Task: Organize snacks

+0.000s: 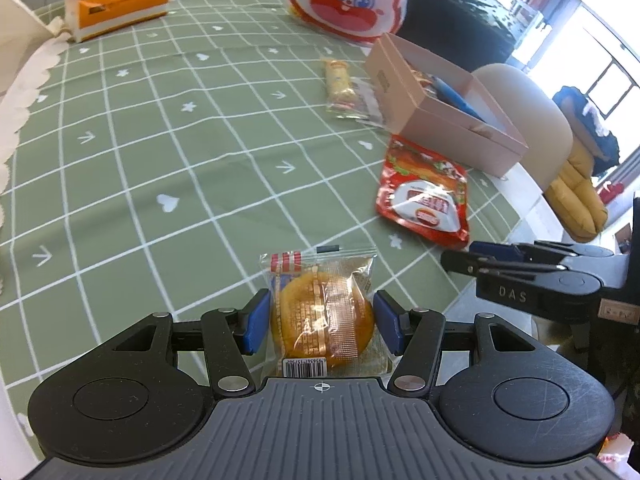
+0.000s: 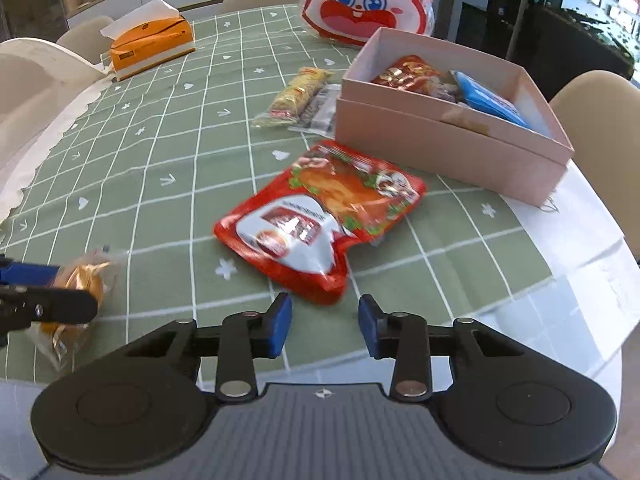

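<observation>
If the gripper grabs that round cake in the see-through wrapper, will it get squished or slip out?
The wrapped cake looks soft and puffy, so a hard squeeze would probably dent it. Its shiny, crinkly wrapper may slide a little against the left gripper. It looks light for its size, and flat enough not to roll.

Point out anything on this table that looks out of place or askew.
Several snacks lie outside the pink box: the red pouch lies skewed on the tablecloth, two wrapped bars sit beside the box, and a wrapped cake lies at the table's near edge. Nothing looks spilled or damaged.
</observation>
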`<action>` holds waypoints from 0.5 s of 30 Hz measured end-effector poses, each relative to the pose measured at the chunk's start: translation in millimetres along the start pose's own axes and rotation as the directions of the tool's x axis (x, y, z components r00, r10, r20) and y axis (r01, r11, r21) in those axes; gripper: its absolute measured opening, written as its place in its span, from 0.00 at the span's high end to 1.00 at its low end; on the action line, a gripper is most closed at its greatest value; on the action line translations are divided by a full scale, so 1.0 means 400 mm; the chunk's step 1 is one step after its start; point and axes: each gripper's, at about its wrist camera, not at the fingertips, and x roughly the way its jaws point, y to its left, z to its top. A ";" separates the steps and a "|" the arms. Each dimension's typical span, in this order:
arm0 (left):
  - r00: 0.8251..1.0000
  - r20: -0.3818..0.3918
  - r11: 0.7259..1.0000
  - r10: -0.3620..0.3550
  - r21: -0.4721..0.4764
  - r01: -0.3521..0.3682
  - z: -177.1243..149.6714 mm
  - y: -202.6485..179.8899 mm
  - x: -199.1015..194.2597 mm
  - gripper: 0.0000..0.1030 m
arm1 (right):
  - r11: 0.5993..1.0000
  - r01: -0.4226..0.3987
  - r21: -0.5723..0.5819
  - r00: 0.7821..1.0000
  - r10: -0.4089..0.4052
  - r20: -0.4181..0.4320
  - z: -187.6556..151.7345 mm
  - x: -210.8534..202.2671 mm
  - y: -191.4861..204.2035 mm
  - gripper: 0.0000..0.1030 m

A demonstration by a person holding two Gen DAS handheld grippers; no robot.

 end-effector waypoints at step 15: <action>1.000 -0.011 0.999 0.029 0.024 -0.029 0.017 -0.006 0.010 0.40 | 0.949 -0.074 0.306 0.997 0.068 0.029 0.122 0.053 -0.049 0.24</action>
